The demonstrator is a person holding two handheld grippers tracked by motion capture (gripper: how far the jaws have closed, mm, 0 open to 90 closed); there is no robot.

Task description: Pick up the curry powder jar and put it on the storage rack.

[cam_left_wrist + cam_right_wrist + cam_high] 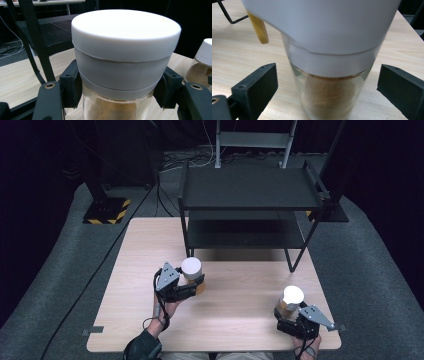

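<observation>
- The wooden surface (235, 315) carries a black two-tier shelf rack (250, 190) at its far edge, both tiers bare.
- The left jar (191, 270), glass with a broad white cap and brown powder inside, sits left of centre, in front of the rack's near left leg. The left claw (192, 287) is closed on it, pads pressed against the glass just under the cap.
- The right jar (291, 299), same build, stands upright near the surface's near right corner. The right claw (327, 87) is spread wide around it, both pads clear of the glass.
- If the jars are bound for the rack, which is only a guess, the right claw should close low on the glass, level and centred, before lifting.
- Whether the left jar rests on the surface or is raised is hard to tell.
</observation>
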